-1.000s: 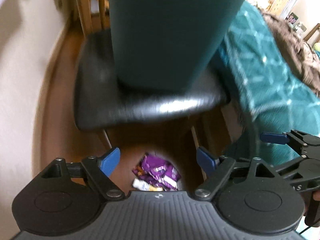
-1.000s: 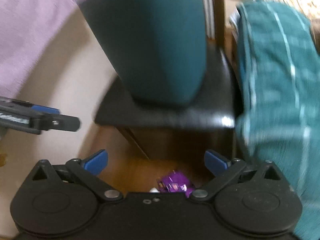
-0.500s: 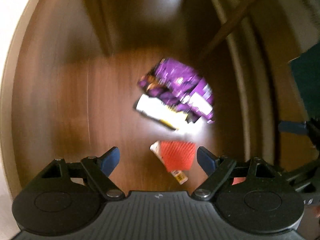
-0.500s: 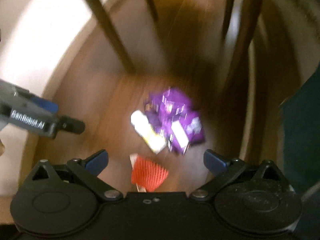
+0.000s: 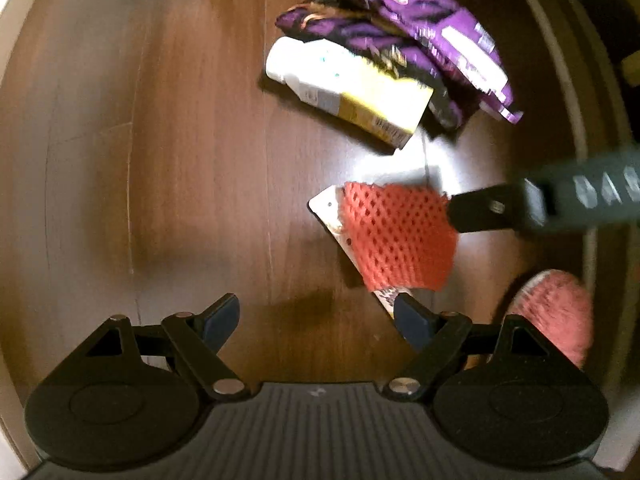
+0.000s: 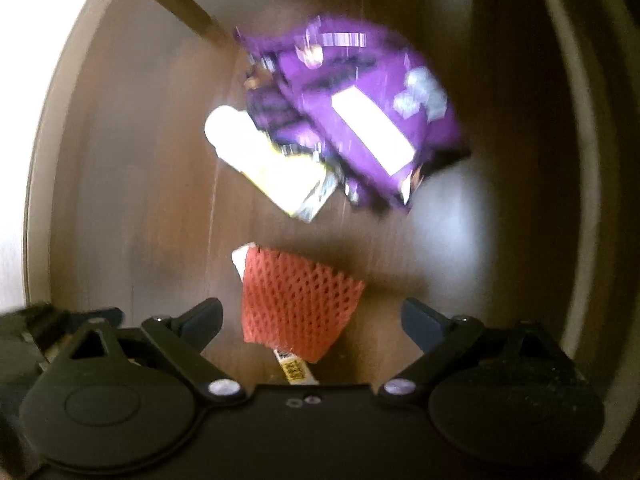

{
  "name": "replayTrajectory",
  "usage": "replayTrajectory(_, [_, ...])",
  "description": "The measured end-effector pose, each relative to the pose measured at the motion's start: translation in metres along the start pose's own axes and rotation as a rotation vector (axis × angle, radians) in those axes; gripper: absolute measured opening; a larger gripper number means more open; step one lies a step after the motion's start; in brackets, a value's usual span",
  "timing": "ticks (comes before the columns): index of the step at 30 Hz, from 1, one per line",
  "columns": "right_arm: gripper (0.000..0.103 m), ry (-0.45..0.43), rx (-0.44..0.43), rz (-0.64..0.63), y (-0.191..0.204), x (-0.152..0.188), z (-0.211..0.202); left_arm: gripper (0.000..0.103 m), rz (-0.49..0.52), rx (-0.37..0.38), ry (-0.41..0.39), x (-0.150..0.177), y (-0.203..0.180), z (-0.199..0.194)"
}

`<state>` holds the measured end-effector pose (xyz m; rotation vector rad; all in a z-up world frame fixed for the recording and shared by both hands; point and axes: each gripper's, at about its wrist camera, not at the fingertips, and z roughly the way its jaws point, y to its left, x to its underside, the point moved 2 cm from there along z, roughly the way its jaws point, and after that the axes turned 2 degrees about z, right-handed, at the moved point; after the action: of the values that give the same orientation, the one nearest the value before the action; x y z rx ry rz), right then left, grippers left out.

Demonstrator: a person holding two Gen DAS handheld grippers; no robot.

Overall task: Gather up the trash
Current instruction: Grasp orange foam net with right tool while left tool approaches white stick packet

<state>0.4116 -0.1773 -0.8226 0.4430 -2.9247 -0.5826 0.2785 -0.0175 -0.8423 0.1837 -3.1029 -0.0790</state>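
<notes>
Trash lies on a brown wood floor. An orange foam net (image 5: pixel 398 236) (image 6: pixel 298 300) lies over a white card. Beyond it lie a white and yellow carton (image 5: pixel 348 88) (image 6: pixel 268 160) and a purple snack bag (image 5: pixel 404 36) (image 6: pixel 360 120). My left gripper (image 5: pixel 316 320) is open and empty, above bare floor just left of the net. My right gripper (image 6: pixel 312 320) is open, its jaws standing either side of the net. One right finger (image 5: pixel 520 208) reaches in from the right in the left wrist view and touches the net's right edge.
A pink slipper toe (image 5: pixel 556 312) is at the lower right of the left wrist view. A wooden chair leg (image 6: pixel 168 4) slants across the top left of the right wrist view. A pale wall (image 6: pixel 16 160) runs along the left.
Both grippers have tilted from the chair and teal bin down to the floor and dropped close to the trash. The right gripper has come over the orange net.
</notes>
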Motion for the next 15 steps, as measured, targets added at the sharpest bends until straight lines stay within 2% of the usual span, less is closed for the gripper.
replayTrajectory(5, [0.097, 0.072, -0.063, 0.126, -0.01, 0.0, 0.046, 0.084, -0.042, 0.023, 0.043, 0.012, -0.023, 0.044])
replayTrajectory(10, [0.095, 0.109, -0.059, 0.183, -0.01, -0.003, 0.077, 0.084, -0.054, 0.026, 0.063, 0.016, -0.038, 0.07])
replayTrajectory(12, [0.091, 0.11, -0.043, 0.175, -0.008, -0.005, 0.085, 0.084, -0.045, 0.019, 0.068, 0.016, -0.043, 0.079])
replayTrajectory(14, [0.076, 0.119, -0.038, 0.18, -0.008, -0.006, 0.092, 0.084, -0.049, 0.013, 0.067, 0.016, -0.045, 0.085])
replayTrajectory(15, [0.073, 0.121, -0.04, 0.192, -0.01, -0.007, 0.096, 0.084, -0.054, 0.011, 0.065, 0.016, -0.046, 0.087])
